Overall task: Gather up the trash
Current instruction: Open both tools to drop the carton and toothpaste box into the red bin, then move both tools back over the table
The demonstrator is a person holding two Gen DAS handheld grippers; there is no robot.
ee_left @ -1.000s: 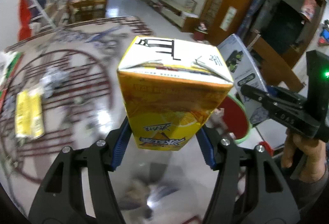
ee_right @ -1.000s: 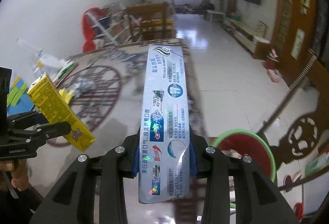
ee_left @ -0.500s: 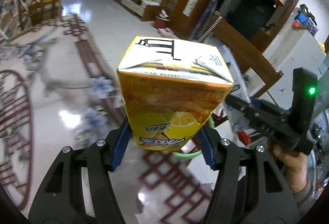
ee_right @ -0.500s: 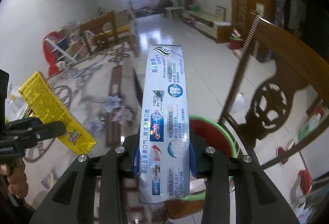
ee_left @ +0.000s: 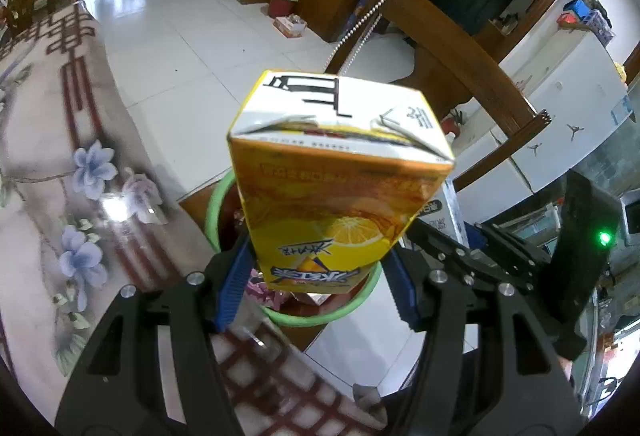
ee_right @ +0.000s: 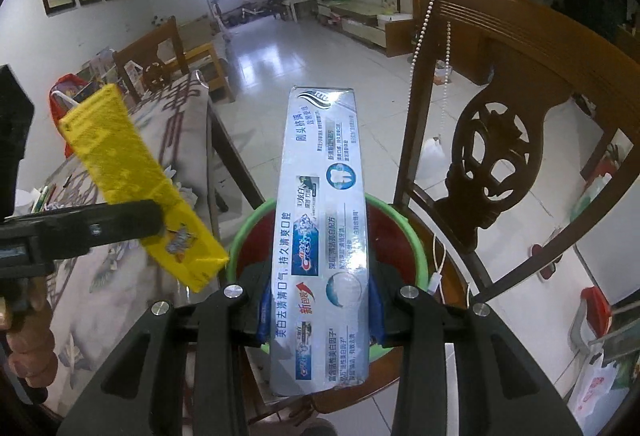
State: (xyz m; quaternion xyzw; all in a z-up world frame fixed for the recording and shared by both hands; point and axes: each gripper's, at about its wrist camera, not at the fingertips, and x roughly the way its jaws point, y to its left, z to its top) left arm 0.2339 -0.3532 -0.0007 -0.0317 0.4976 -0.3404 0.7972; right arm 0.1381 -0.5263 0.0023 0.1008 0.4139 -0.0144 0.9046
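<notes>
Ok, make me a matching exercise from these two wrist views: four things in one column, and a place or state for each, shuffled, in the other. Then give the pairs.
Things:
1. yellow juice carton
2. toothpaste box
3. green-rimmed bin
4. wooden chair

Places or states:
A. below both grippers, red inside
B. clamped in the right gripper
C. stands beside the bin, with a bead string hung on its back
D. clamped in the left gripper

Pairs: 1-D, 2-B, 3-A, 4-C
</notes>
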